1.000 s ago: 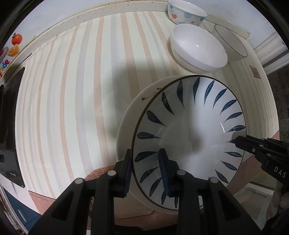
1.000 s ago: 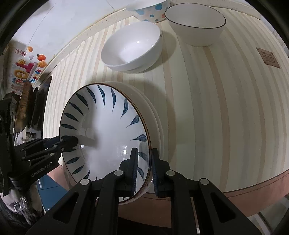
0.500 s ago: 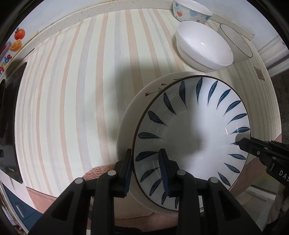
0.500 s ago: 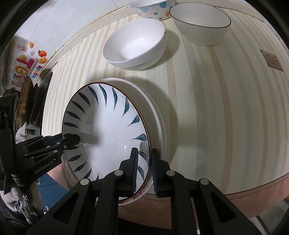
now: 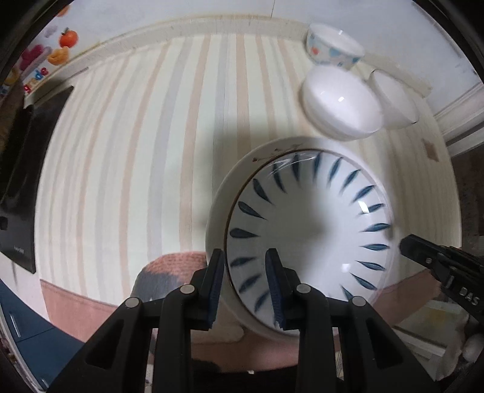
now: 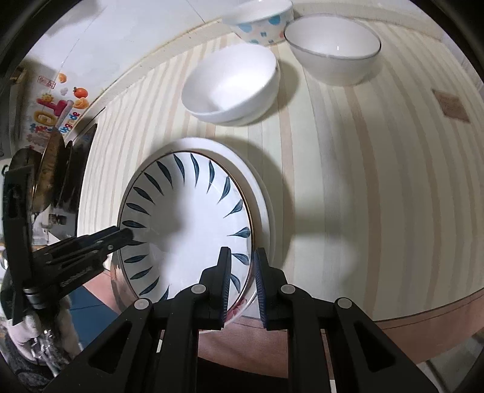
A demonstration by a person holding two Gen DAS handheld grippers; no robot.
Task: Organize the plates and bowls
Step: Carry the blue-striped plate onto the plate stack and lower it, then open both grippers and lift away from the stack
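Left gripper (image 5: 245,284) clamped on near rim of blue-leaf plate (image 5: 308,229), 1 jaw outside the rim, 1 inside. Right gripper (image 6: 242,282) clamped on the opposite rim of the same plate, jaws close together with the edge between them. Plate gripped from both sides, sitting nested in a larger white plate (image 5: 220,211) with a small dark motif on its rim. Whether lifted clear or still touching, cannot tell. Both plates at the near edge of a striped table (image 5: 136,151), partly overhanging it. Farther back, 3 bowls grouped close: plain white bowl (image 6: 231,87) nearest the plates, dark-rimmed bowl (image 6: 332,57) just beside it, dotted bowl (image 6: 261,21) behind, at the table's far edge.
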